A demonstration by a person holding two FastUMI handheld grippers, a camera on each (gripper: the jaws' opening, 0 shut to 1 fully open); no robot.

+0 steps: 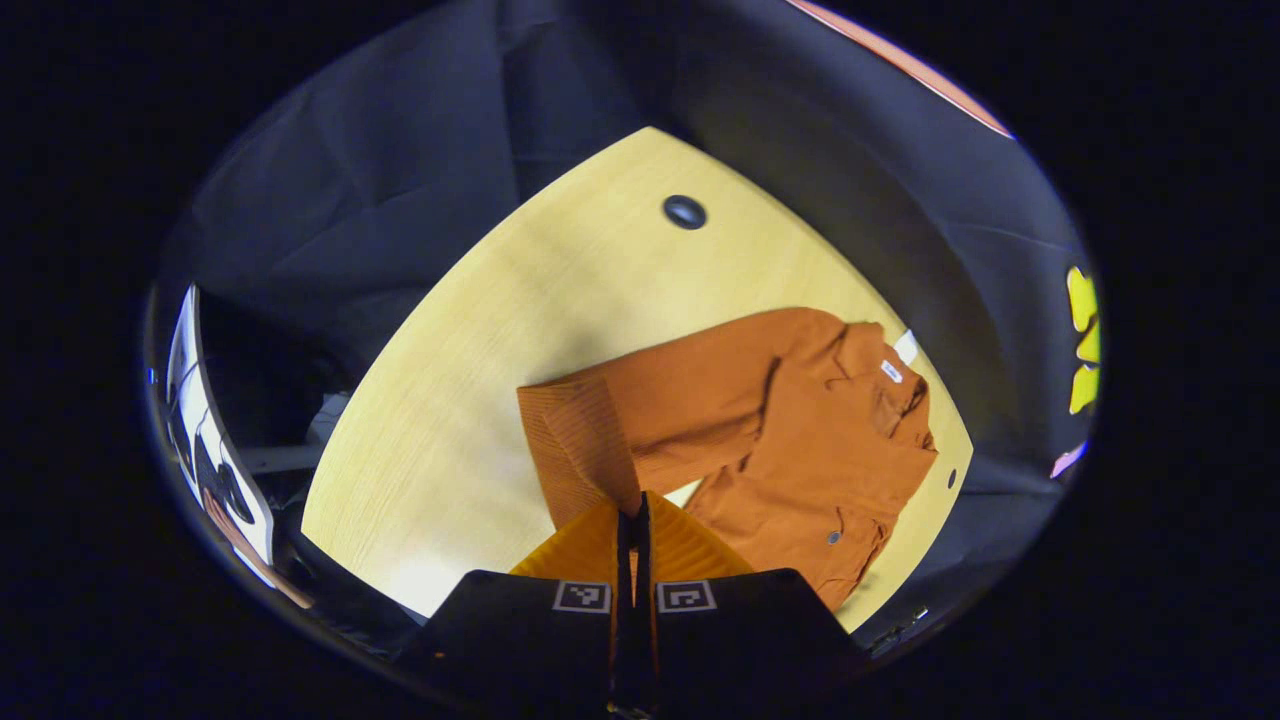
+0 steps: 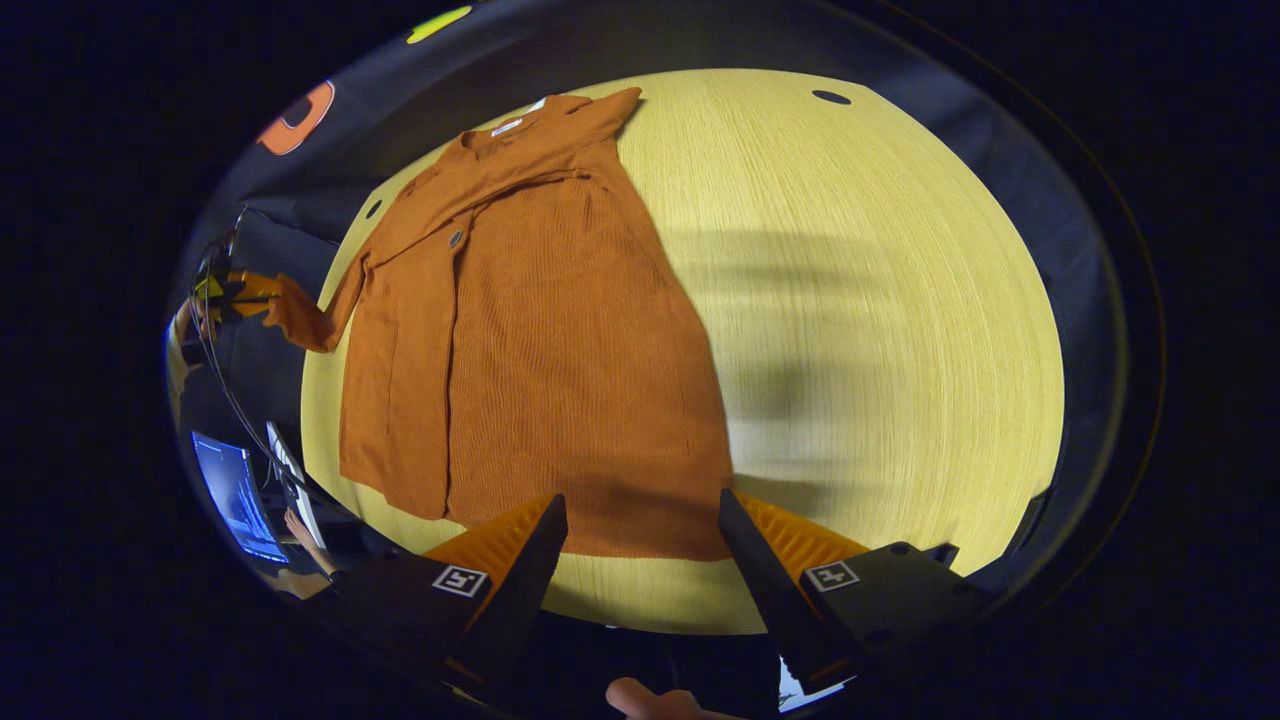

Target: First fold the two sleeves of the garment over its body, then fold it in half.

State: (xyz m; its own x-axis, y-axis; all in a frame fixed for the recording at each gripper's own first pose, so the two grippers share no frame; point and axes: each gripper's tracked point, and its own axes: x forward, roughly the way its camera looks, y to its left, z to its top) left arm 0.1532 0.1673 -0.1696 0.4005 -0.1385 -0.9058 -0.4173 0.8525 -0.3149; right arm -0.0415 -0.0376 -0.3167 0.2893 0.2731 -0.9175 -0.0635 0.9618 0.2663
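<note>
A: One garment [image 2: 540, 330] on the tabletop [image 2: 880, 300], rust-orange, knitted, two buttons showing down its front.

B: And two tongs. The left tongs [image 1: 632, 520] are pinched right together on the ribbed cuff of one sleeve [image 1: 600, 440], lifting it off the wood.

A: In the right gripper view you catch that same cuff out at the tabletop's edge, held by the far tongs [image 2: 235, 290].

B: The right tongs [image 2: 640, 520] stand wide apart, gripping nothing, hovering over the hem.

A: Long axis runs straight away from the right tongs: hem near, collar at the far edge.

B: Body lies flat, one sleeve crossing the chest.
</note>
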